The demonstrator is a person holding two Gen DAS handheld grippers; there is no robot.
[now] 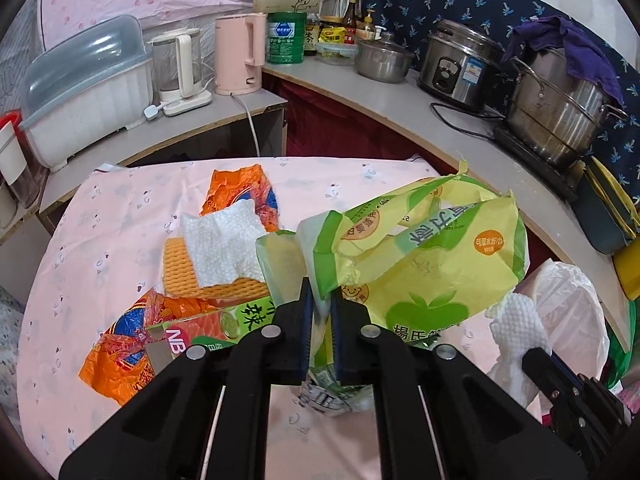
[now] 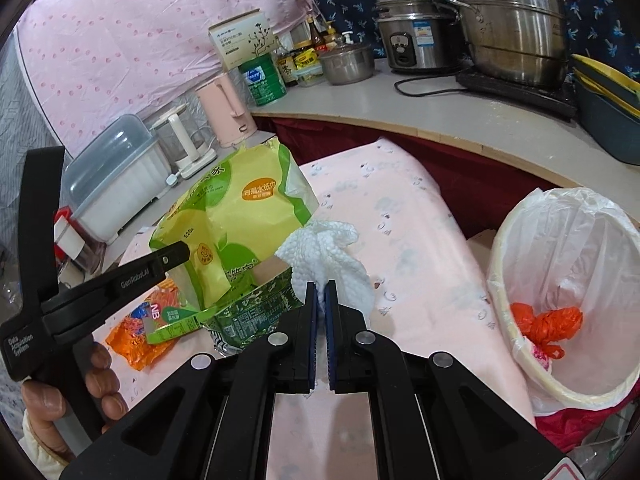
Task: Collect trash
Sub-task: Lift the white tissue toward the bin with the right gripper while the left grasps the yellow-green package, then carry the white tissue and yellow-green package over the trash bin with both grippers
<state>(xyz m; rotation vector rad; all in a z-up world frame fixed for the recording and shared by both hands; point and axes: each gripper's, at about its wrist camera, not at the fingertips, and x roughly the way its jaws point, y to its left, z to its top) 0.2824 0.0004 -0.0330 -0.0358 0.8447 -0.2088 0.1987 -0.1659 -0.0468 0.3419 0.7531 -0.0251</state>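
1. One orange wad (image 2: 546, 322) sits in the lined bin (image 2: 520, 240) so far, right of the table.
2. Left gripper (image 1: 320, 300) is clamped on the yellow-green tissue pack wrapper (image 1: 420, 256), lifted over the pile.
3. Right gripper (image 2: 321, 296) pinches a crumpled paper towel (image 2: 328, 256), near the bin.
4. Left to grab, I'd say: orange bag (image 1: 112, 360), foam net (image 1: 188, 276), green box (image 1: 208, 328), another paper towel (image 1: 220, 248).

Left gripper (image 1: 320, 300) clamped closed, right gripper (image 2: 321, 292) clamped closed, both angled downward
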